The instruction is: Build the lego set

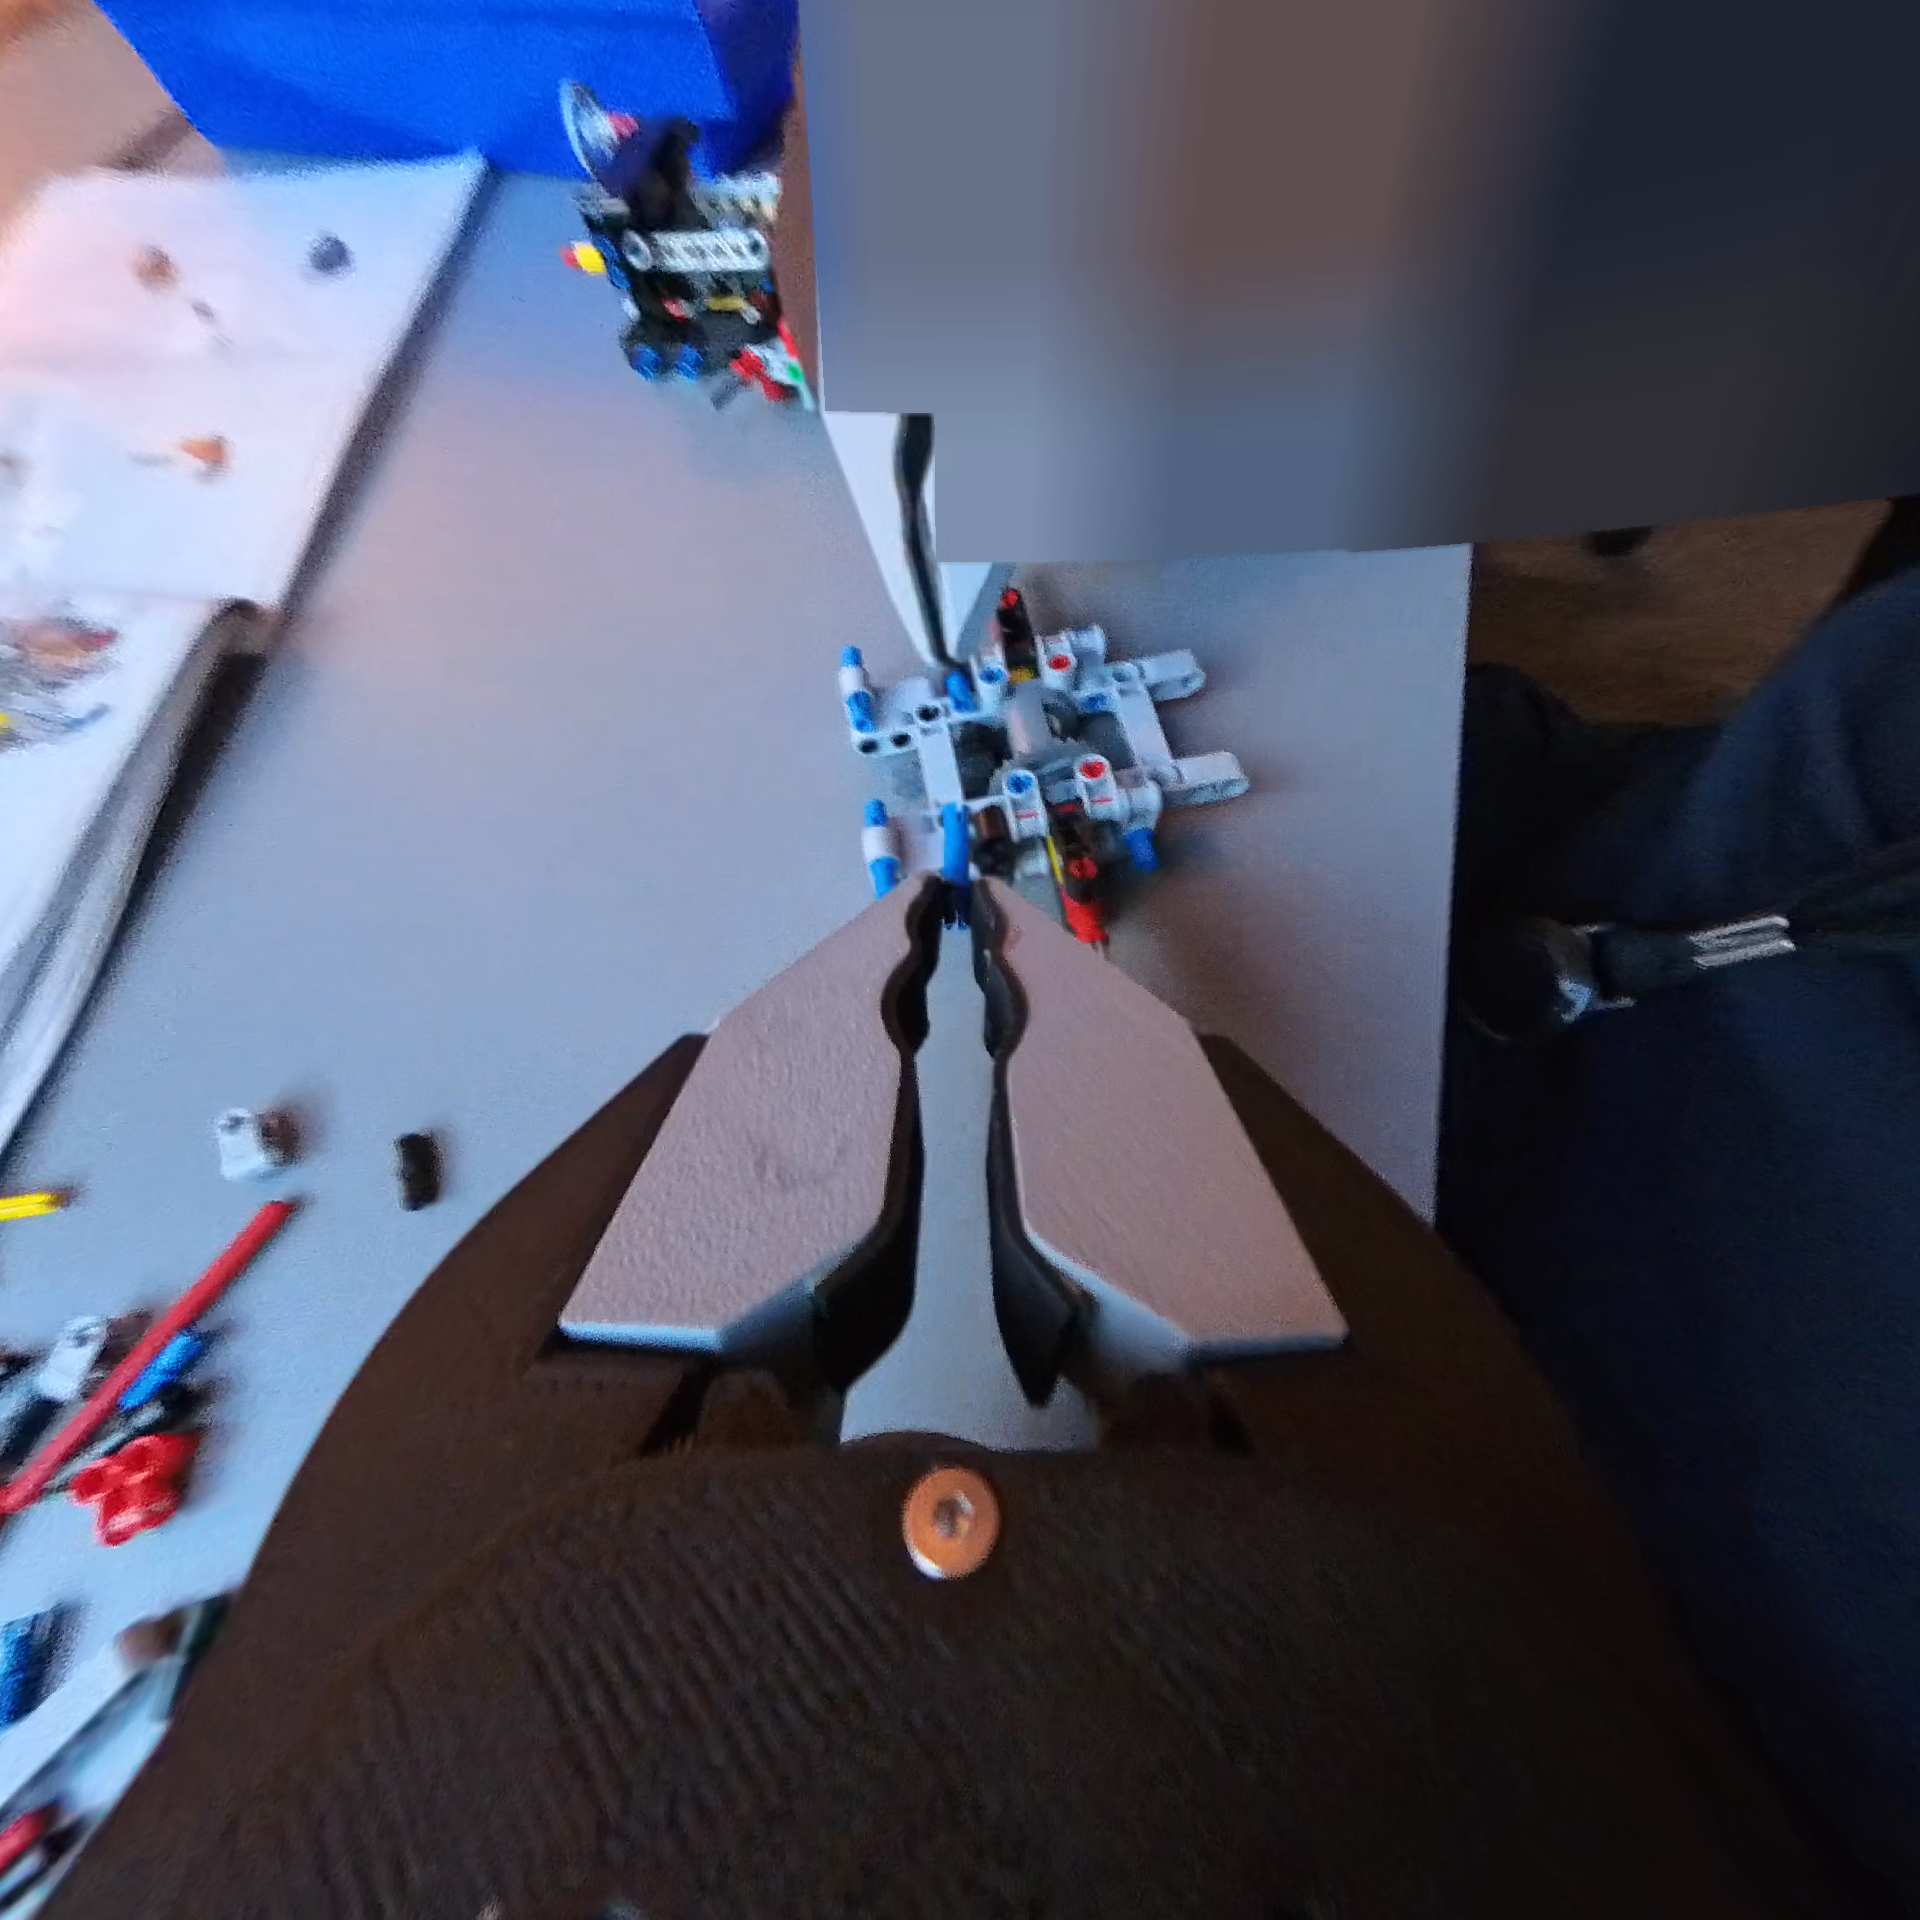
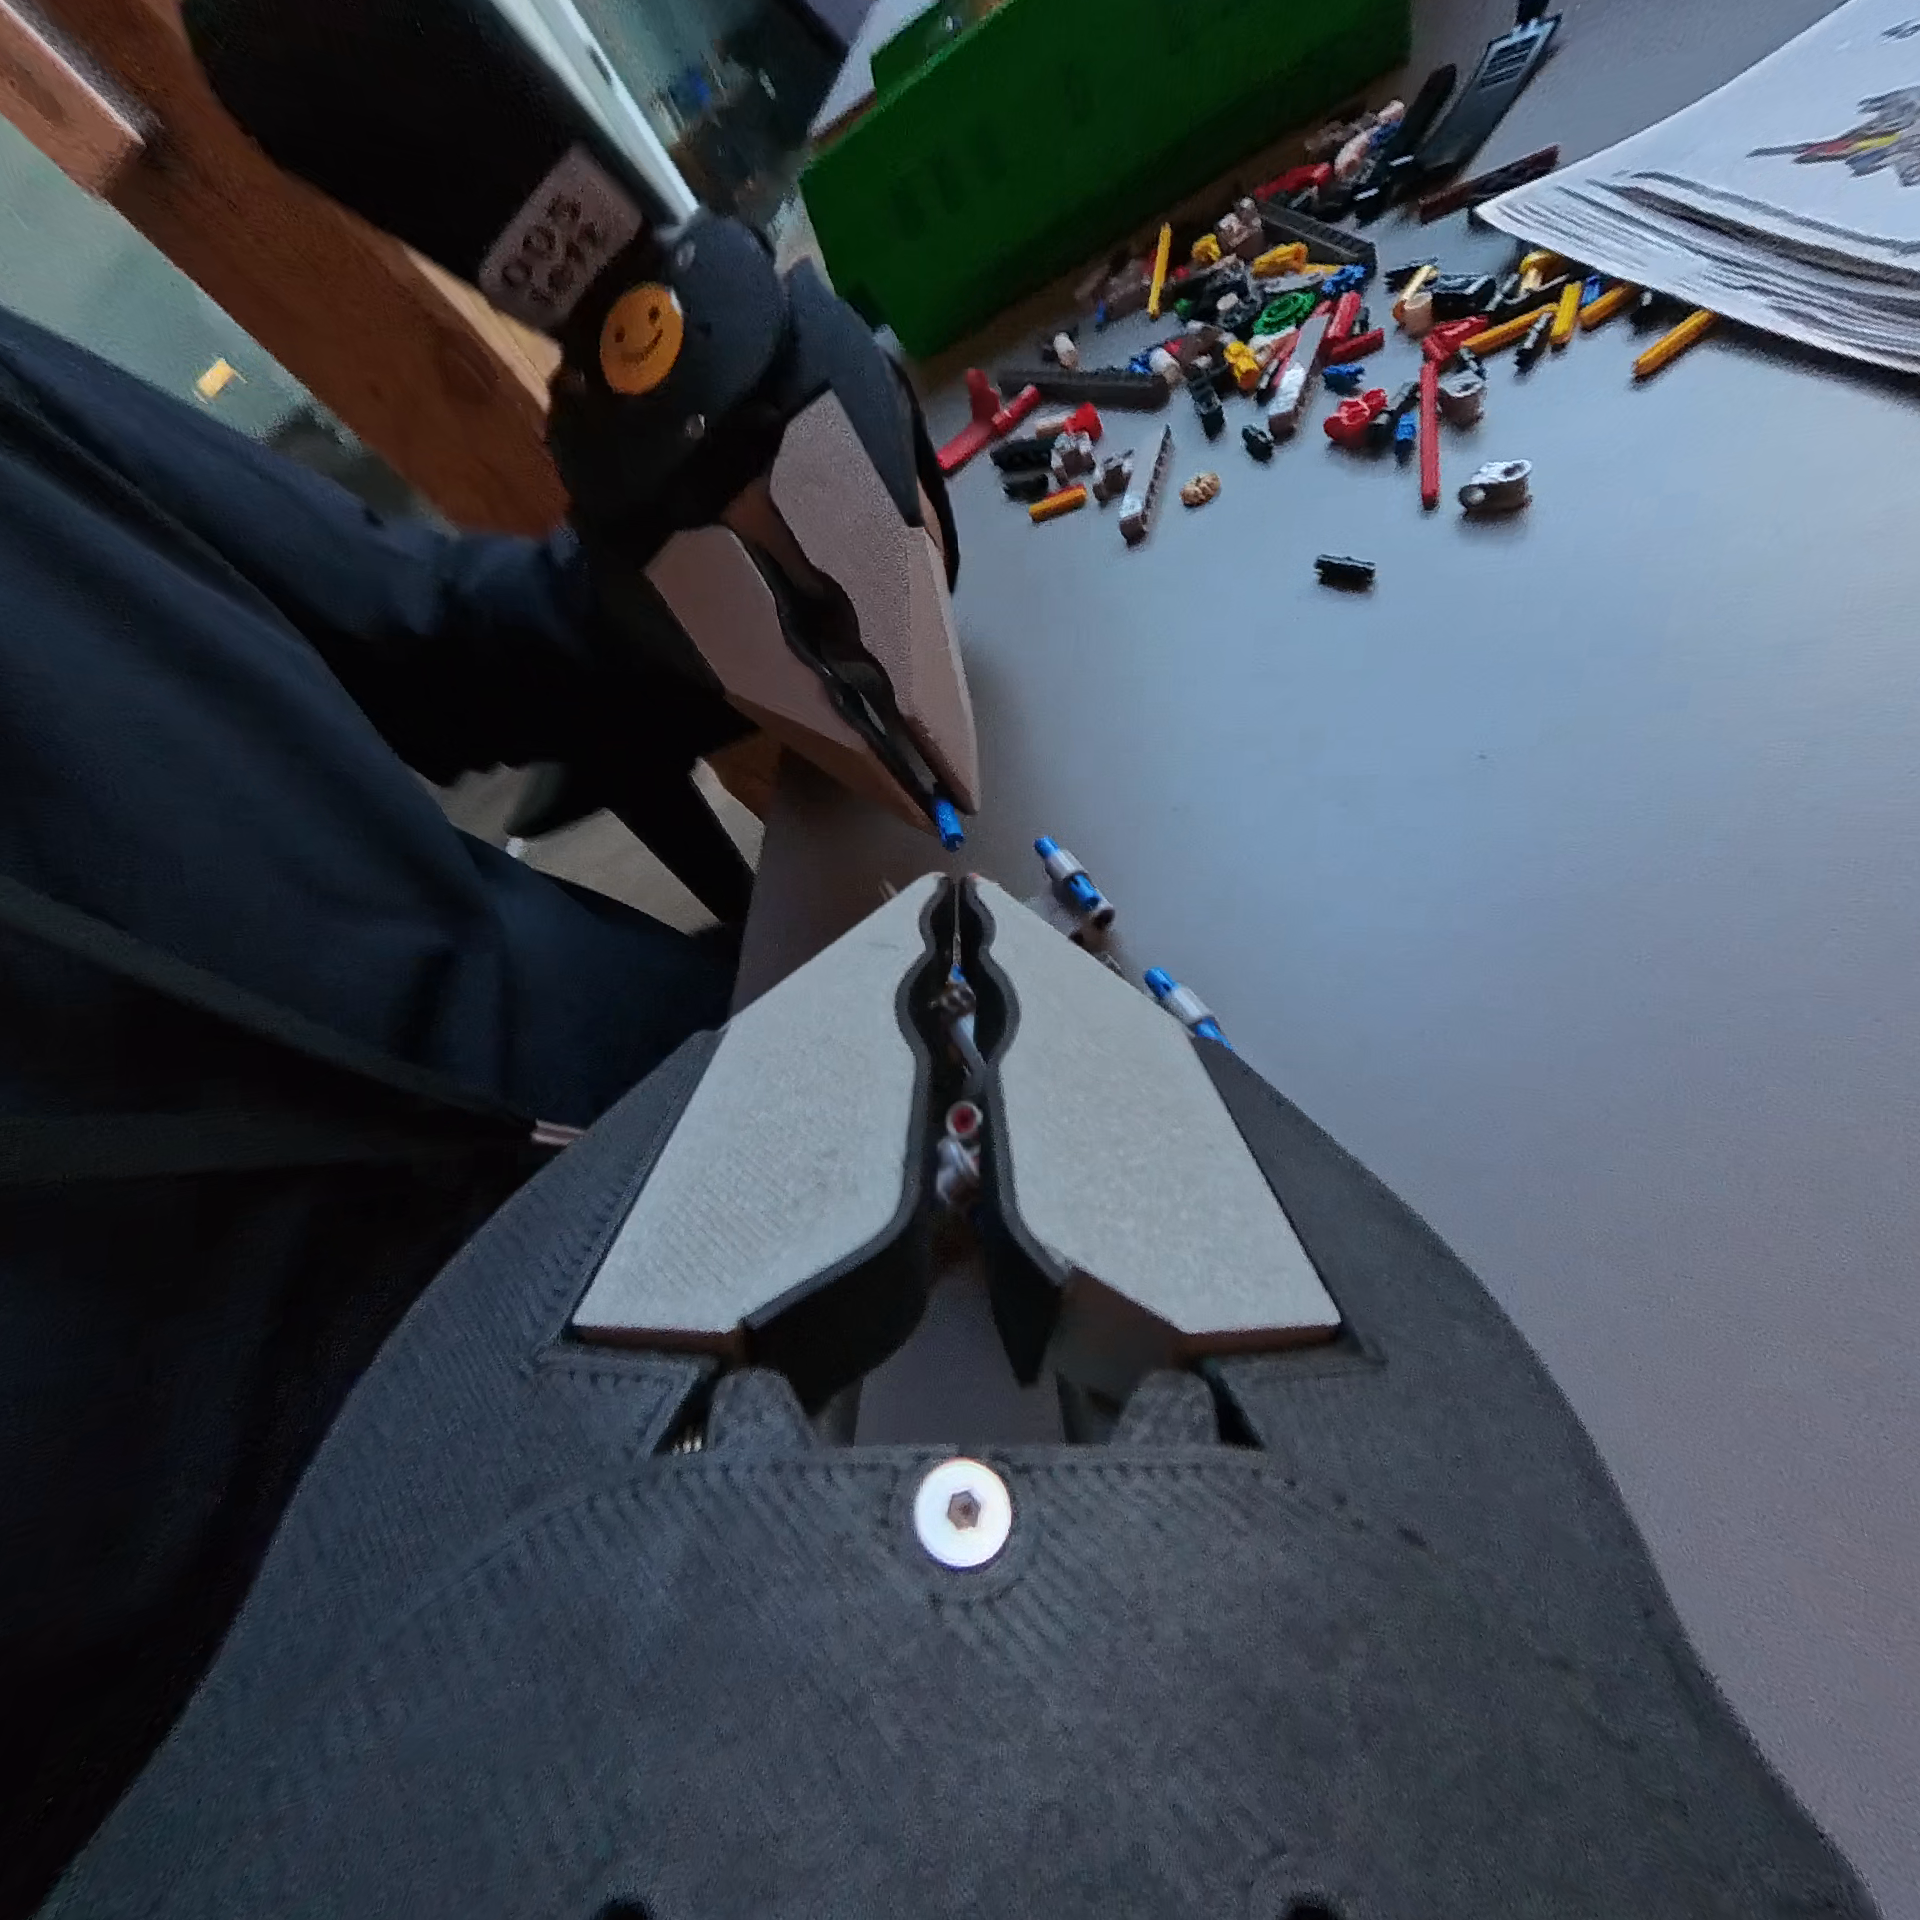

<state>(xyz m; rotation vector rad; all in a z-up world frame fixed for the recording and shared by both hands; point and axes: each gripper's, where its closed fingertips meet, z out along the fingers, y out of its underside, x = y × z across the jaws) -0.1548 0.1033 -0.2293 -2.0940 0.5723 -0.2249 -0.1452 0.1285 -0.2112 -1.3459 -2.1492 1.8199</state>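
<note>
- Between the left gripper's (image 1: 958, 902) fingers: a blue pin (image 2: 947, 822), clamped at its rear, front end sticking out.
- Just ahead of that pin: a grey assembly (image 1: 1029, 753) on the desk (image 1: 571, 727).
- Right gripper (image 2: 956, 883): fingers closed tip to tip above the assembly, nothing visibly held.
- Risk: shallow hold; the pin could twist or slip if pressed off-axis.
- Loose parts (image 2: 1299, 312) lie well apart.
</note>
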